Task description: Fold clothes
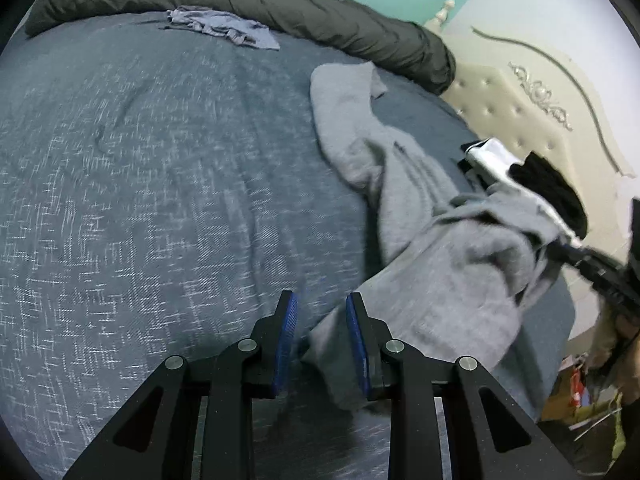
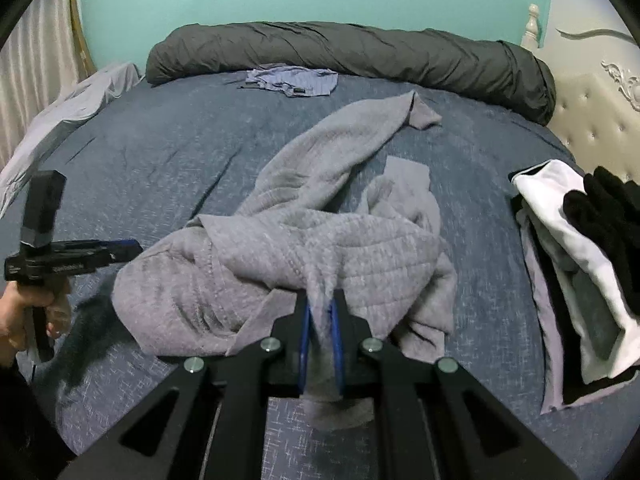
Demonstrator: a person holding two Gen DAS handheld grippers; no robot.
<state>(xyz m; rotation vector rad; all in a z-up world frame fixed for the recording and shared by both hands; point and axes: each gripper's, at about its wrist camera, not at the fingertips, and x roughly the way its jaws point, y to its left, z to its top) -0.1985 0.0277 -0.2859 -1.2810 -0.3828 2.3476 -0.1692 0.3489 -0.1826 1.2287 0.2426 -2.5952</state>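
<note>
My right gripper (image 2: 320,312) is clenched on a fold of the grey sweater (image 2: 288,248); my left gripper (image 1: 322,312) stands released beside its hem. The sweater is soft ribbed knit, crumpled mid-bed (image 2: 140,152), one sleeve running away toward the rolled dark duvet (image 2: 360,52). Right of the sweater: stacked clothes (image 2: 568,248).

A grey knit sweater (image 2: 280,240) lies crumpled in a heap on the blue bedspread (image 2: 160,152), one sleeve stretched away toward the rolled dark duvet (image 2: 360,52). A folded stack, possibly white and black garments (image 2: 568,240), sits at the bed's right edge.
</note>
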